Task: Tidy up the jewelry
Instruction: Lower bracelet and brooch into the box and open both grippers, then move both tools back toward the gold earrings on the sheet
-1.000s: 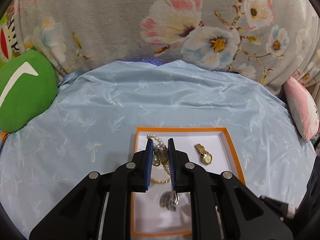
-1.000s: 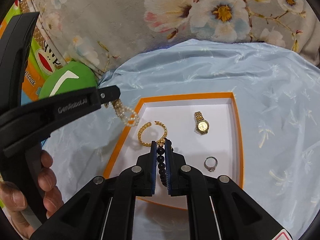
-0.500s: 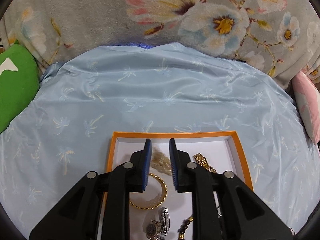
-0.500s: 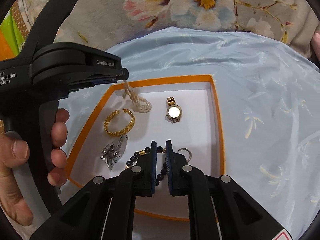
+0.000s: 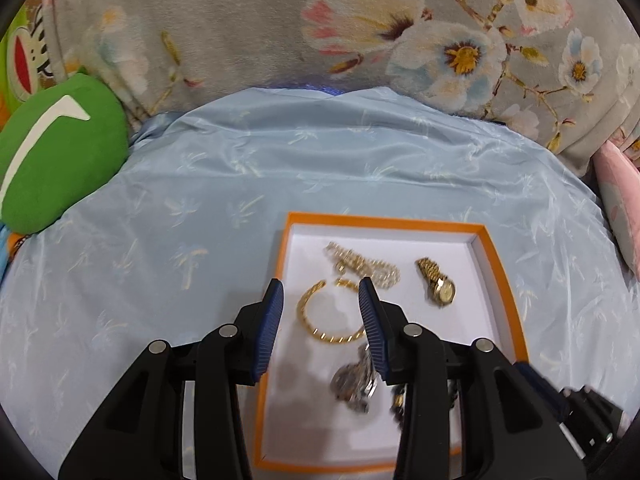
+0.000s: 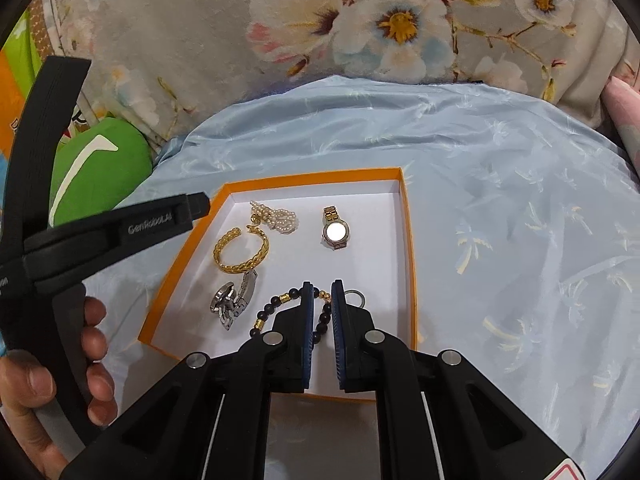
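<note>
An orange-rimmed white tray [image 5: 384, 222] [image 6: 312, 178] lies on a light blue cloth. In it are a pearl bracelet [image 5: 360, 264] [image 6: 276, 216], a gold bangle [image 5: 320, 320] [image 6: 240, 252], a gold watch [image 5: 436, 286] [image 6: 335, 230], a silver watch [image 5: 356, 380] [image 6: 234, 300] and a ring [image 6: 354, 298]. My left gripper [image 5: 320, 292] [image 6: 202, 206] hovers over the bangle; its jaws are opening and nothing is held between them. My right gripper [image 6: 322, 292] is shut on a dark bead bracelet [image 6: 276, 304], which trails onto the tray floor at the near side.
A green cushion [image 5: 56, 152] [image 6: 100, 168] lies at the left edge of the cloth [image 5: 200, 220]. A floral blanket [image 5: 360, 40] rises behind it, and a pink cushion [image 5: 620, 208] sits at the right. A person's hand [image 6: 92, 340] holds the left gripper's handle.
The left gripper let go of the pearl bracelet, which now lies in the tray, and its jaws spread apart. The right gripper brought the bead bracelet down to the tray floor.
</note>
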### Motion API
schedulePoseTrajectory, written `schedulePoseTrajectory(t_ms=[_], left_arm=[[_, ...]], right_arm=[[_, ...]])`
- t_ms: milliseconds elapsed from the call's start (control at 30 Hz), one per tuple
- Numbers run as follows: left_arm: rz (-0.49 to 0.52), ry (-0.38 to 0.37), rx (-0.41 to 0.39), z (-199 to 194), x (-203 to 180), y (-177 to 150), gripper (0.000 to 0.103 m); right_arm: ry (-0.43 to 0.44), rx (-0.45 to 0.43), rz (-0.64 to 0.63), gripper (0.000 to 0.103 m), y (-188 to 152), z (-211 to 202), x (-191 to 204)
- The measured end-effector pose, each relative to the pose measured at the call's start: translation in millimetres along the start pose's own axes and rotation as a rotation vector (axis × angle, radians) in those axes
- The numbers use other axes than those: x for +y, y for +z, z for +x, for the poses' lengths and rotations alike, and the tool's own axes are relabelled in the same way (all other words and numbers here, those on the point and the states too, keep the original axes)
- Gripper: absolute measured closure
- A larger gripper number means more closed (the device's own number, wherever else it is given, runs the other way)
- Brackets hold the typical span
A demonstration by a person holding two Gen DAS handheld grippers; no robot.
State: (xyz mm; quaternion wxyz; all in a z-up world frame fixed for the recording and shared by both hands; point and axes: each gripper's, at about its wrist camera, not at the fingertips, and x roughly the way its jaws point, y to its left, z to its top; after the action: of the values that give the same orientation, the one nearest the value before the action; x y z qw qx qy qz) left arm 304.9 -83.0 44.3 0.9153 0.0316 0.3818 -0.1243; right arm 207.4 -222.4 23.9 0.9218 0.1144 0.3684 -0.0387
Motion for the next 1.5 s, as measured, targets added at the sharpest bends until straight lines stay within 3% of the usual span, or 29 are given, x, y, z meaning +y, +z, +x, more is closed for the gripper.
schedulePoseTrajectory(t_ms=[333,1033,1300,1500], left_arm=[[-0.011,0.018,0.016,-26.8,10.8,-32.1,0.066],[-0.014,0.02,0.018,-66.0,11.1,-61.2,0.066],[-0.016,0.02,0.025,-93.4,16.8,-86.2,0.065],[-0.04,0.018,0.062,-108.7,30.7,-126.2,0.065]], right_arm=[[0.002,-0.007,0.011,0.093,-3.2,-17.4,5.8],[0.026,-0.024,0.035,0.093,-22.4,-63.7,9.8],[0.037,0.006,0.033,0.09,-57.9,-93.2,11.2],[0.019,0.065,0.017,0.085,-103.2,-109.7,4.3]])
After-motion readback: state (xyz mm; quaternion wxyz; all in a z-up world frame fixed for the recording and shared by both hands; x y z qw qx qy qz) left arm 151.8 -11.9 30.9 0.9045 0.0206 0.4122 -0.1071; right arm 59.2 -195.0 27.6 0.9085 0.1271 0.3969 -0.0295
